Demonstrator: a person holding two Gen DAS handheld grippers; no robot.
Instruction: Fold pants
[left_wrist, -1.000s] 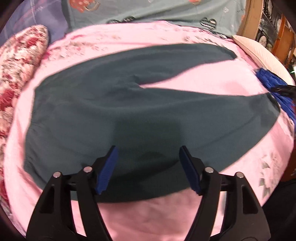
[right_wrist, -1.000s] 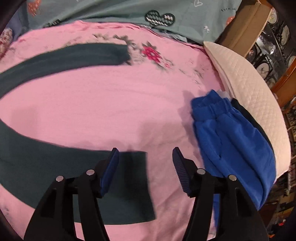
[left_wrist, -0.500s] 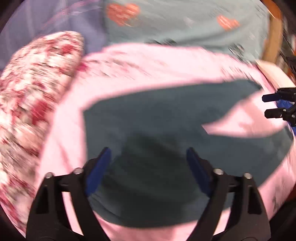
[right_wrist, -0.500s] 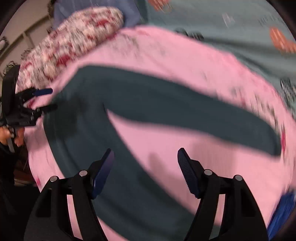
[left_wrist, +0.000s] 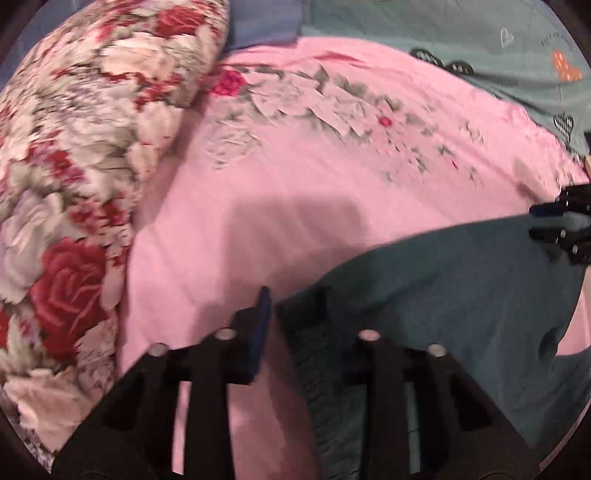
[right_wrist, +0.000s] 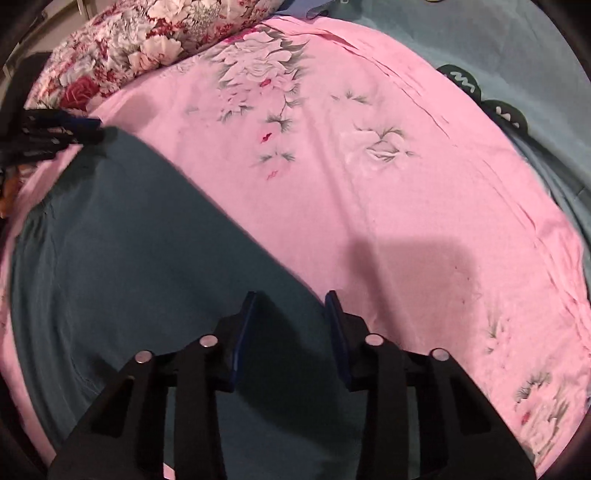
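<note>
**Both grippers closing at the waist end of the pants**

The dark teal pants lie flat on the pink bed sheet. In the left wrist view, the left gripper is at a corner of the pants. Its jaws are closing, and the gathered edge of the cloth stands between them. The left blue pad is clear to see, but the other pad is hidden behind the fabric, so I cannot tell if the jaws already press on it.

In the right wrist view, the right gripper is low over the upper edge of the pants. Its jaws are also closing. The teal cloth lies between and under them, with its edge just beside the right jaw, but the pads do not pinch it; there is a gap.

A pillow with red roses lies to the left of the left jaws, beyond the sheet. Each gripper appears at the edge of the other's view.
</note>
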